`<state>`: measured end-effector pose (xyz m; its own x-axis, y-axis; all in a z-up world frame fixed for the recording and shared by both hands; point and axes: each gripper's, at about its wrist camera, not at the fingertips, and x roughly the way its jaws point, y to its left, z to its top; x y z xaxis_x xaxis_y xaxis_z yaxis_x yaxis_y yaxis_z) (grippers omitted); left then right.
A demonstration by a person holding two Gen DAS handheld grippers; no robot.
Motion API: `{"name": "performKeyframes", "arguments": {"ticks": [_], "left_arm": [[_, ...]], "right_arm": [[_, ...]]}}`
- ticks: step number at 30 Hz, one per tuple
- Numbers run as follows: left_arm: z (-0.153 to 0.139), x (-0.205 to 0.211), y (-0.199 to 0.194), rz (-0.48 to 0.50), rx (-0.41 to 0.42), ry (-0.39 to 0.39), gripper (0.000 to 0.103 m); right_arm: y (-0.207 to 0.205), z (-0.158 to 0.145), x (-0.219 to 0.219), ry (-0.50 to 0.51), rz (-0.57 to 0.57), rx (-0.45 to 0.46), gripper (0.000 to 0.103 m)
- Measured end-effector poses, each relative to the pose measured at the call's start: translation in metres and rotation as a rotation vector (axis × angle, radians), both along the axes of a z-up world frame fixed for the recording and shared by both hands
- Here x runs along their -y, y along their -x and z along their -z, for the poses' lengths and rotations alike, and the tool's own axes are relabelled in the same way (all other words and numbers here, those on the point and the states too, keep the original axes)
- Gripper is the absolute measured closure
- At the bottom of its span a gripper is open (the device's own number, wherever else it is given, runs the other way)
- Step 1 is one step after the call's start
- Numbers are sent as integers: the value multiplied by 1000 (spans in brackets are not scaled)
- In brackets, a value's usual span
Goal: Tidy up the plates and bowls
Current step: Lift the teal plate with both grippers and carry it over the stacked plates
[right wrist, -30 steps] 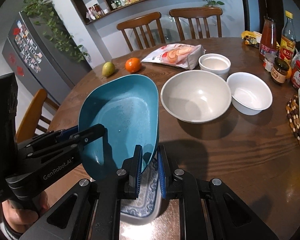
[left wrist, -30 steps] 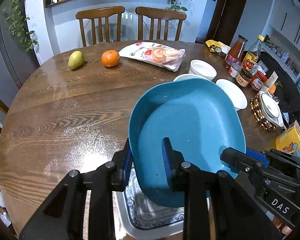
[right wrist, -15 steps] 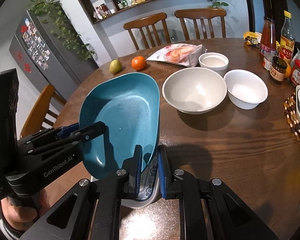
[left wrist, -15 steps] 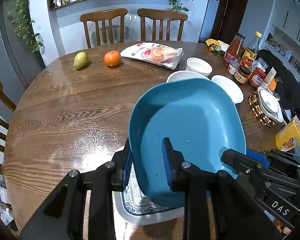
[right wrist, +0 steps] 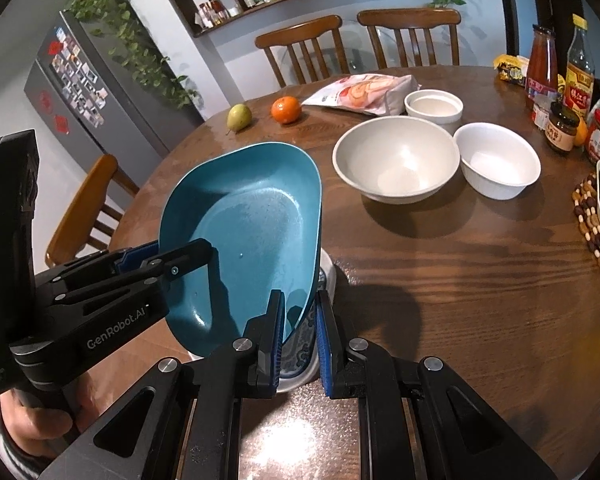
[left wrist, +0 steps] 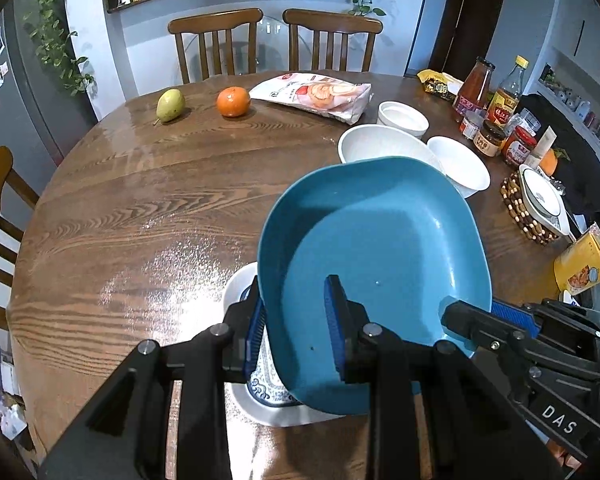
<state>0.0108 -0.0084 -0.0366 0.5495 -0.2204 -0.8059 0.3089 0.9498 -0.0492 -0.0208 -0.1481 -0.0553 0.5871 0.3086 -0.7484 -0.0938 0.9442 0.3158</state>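
Observation:
A blue plate (left wrist: 380, 248) is held tilted in the air by both grippers; it also shows in the right wrist view (right wrist: 252, 232). My left gripper (left wrist: 296, 328) is shut on its near left rim. My right gripper (right wrist: 298, 332) is shut on its near right rim. Under it lies a white plate with a blue pattern (left wrist: 260, 392), on the table, seen too in the right wrist view (right wrist: 304, 344). Behind stand a large grey-white bowl (right wrist: 396, 158), a white bowl (right wrist: 498, 164) and a small white dish (right wrist: 434, 106).
The round wooden table (left wrist: 120, 208) carries a pear (left wrist: 170, 100), an orange (left wrist: 233, 101), a snack bag (left wrist: 312, 96), bottles and jars (left wrist: 496, 120) at the right, a beaded trivet with a dish (left wrist: 536, 204). Chairs stand around the table.
Both grippers have lifted the blue plate higher above the patterned plate and pulled back a little. The grips have not changed.

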Motion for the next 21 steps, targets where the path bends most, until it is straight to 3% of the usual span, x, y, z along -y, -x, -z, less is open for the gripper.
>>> {"name": "performKeyframes", "arguments": {"ticks": [12, 21], "left_arm": [[17, -13, 0, -23, -50, -10, 78], [49, -24, -14, -39, -152, -11, 76]], "right_arm": [[-2, 18, -12, 0, -25, -49, 86], [-14, 45, -23, -3, -30, -137, 86]]}}
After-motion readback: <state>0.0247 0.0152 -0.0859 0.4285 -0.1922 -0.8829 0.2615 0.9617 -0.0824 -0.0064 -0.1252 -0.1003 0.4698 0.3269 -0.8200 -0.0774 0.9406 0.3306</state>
